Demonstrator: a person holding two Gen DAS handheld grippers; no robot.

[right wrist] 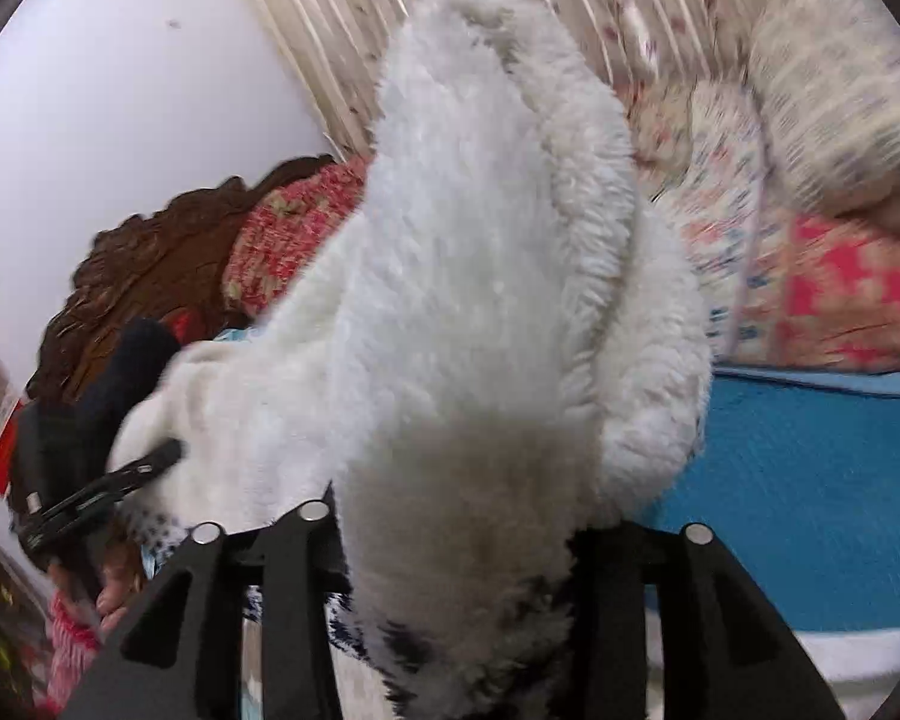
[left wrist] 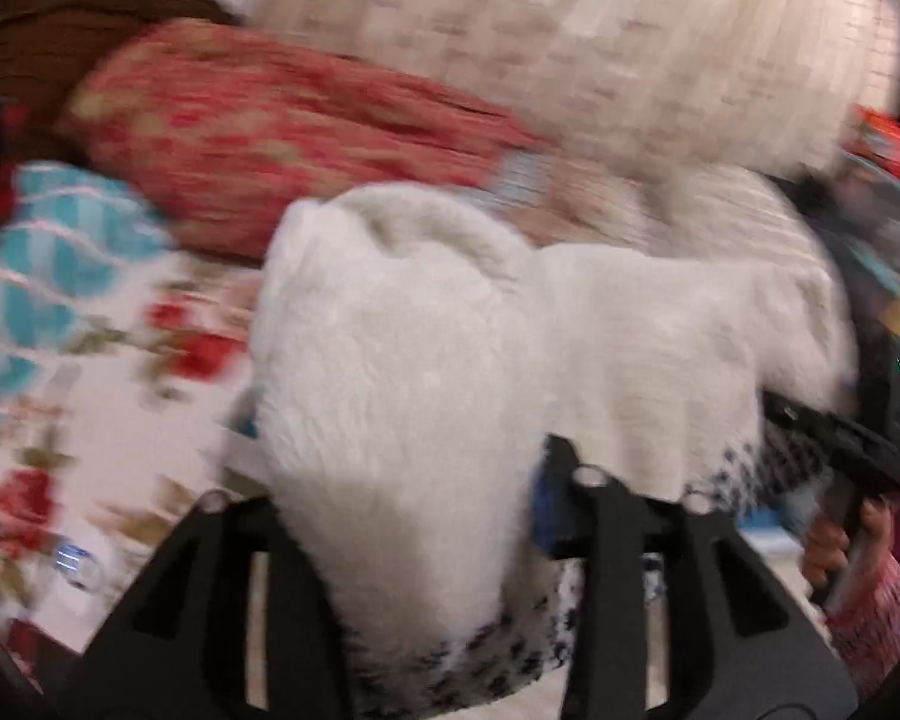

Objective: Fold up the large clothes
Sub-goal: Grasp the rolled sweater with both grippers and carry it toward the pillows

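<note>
A large white fleece garment [left wrist: 390,330] with a black-and-white houndstooth outer side hangs lifted above the bed, bunched between both grippers. My left gripper [left wrist: 402,492] is shut on a thick fold of it. At the right edge of that view a hand [left wrist: 834,546] holds the other tool against the garment's far side. In the right wrist view the same garment [right wrist: 462,240] rises in a tall fold straight out of my right gripper [right wrist: 456,528], which is shut on it. The left tool's black finger [right wrist: 102,486] shows at the left, pressed into the fleece. Both views are motion-blurred.
Under the garment lies a bed with a floral sheet [left wrist: 120,420], a teal striped cloth [left wrist: 48,276], a red patterned pillow [left wrist: 270,138] and a cream bundle [left wrist: 570,48]. A blue blanket [right wrist: 810,510], pink pillows [right wrist: 858,300] and a carved brown headboard [right wrist: 150,264] surround it.
</note>
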